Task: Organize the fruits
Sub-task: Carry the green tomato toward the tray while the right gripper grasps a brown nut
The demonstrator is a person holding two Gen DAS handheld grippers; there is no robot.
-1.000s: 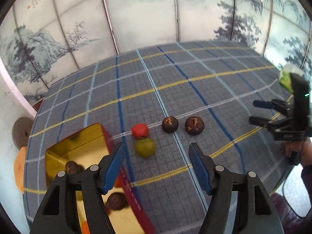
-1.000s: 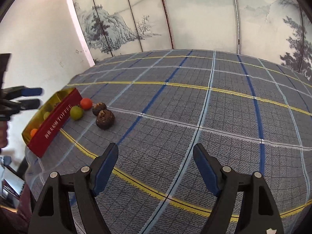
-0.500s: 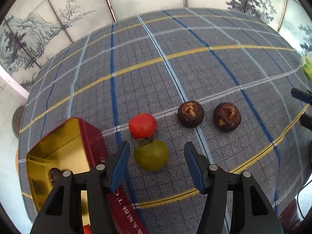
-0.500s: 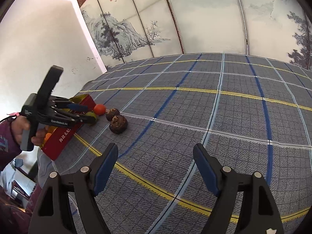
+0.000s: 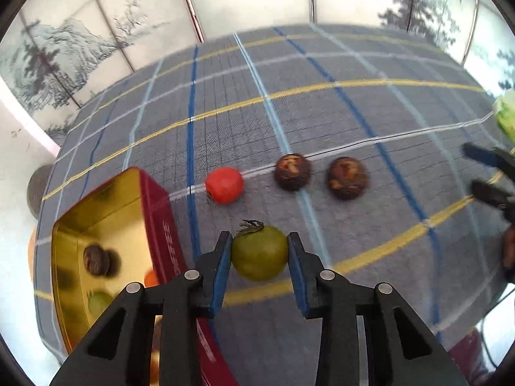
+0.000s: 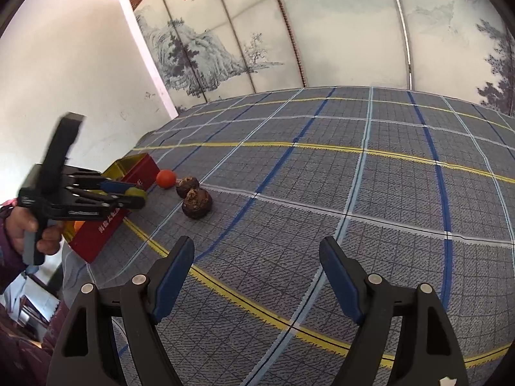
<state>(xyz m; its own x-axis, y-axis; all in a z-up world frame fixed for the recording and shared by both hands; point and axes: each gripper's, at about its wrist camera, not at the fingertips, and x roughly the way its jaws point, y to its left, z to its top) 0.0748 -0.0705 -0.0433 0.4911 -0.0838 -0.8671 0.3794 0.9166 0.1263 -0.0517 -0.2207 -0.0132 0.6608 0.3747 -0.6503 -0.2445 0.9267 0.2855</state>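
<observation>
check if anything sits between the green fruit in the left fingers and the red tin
Nothing visible does. The green fruit is gripped by the left gripper right beside the red tin, whose open top is unobstructed.

The left wrist camera is looking steeply down from close above the red tin (image 5: 161,225), facing the painted screen (image 5: 96,32) beyond it. The right wrist camera is sitting farther from the red tin (image 6: 128,186), looking across at it at a shallower angle. Both views are sharing that tin and the fruits just beside it.
</observation>
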